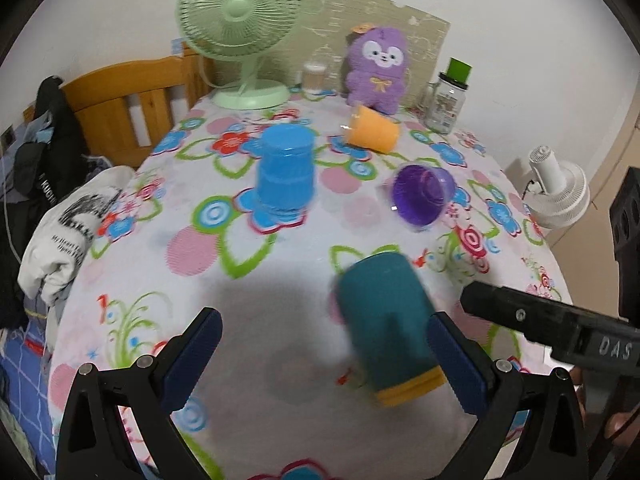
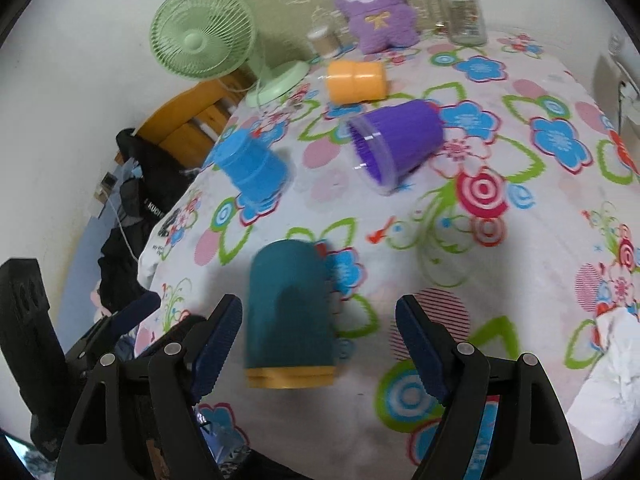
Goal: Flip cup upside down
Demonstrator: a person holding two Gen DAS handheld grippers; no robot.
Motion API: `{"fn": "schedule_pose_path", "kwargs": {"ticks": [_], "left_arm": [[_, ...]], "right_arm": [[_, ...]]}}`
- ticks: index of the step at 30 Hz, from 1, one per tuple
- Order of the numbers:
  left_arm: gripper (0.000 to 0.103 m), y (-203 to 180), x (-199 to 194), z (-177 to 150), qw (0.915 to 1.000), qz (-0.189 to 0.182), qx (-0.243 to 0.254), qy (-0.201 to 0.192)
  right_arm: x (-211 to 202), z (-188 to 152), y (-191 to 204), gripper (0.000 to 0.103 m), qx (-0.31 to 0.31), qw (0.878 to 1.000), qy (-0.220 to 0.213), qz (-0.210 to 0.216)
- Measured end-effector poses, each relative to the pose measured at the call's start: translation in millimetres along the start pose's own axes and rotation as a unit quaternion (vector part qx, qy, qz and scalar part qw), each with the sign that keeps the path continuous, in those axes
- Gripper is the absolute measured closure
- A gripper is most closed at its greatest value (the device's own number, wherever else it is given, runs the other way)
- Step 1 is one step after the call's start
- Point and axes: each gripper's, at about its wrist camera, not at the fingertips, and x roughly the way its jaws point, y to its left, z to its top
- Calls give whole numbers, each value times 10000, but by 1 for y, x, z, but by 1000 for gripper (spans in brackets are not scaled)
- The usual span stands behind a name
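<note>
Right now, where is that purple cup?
The purple cup lies on its side mid-table on the flowered cloth, between the orange cup behind it and the teal cup nearer the fingers.

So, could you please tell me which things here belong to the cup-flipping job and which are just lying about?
Job:
- teal cup
- blue cup
- purple cup
- orange cup
- left gripper and right gripper, jaws open

Lying about:
- green fan
- purple plush toy
- glass jar
- white fan

Both wrist views look down, slightly blurred, across the table (image 1: 280,360); both share the teal cup (image 1: 384,328).
</note>
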Motion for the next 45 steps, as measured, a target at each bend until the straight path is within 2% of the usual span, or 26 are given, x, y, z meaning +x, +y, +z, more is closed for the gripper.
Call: {"fn": "schedule_pose_path", "kwargs": {"ticks": [3,8,16,26,28,30,31,34,45], "left_arm": [[0,-11,11,10,10000,-20,36,71],[0,-22,26,20,9997,-130,-72,210],[0,-32,63,26,9979,36,-131,629],[0,-32,95,22,9934,68,-324,1101],[5,-33,99,21,9926,-23,-367,1154],[21,-35,100,21,9918,-184,-353,1218],[25,-37,100,21,9912,-248,-328,1255],[25,-43,98,21,9921,-148,-199,1227],[31,-42,63,25,9960,-230,-100,855]], "right_arm": [[-10,0,-15,13,156,9998,-151,-17],[-23,3,-35,13,310,9990,-314,-36],[-49,5,-64,13,591,9941,-873,270],[-44,-1,-77,13,745,9936,-760,390],[-44,-2,-79,13,771,9933,-761,395],[-45,-3,-81,13,811,9929,-776,400],[-46,-3,-83,13,838,9925,-787,405],[-48,-4,-86,13,894,9918,-817,418],[-48,-4,-77,13,804,9926,-782,475]]}}
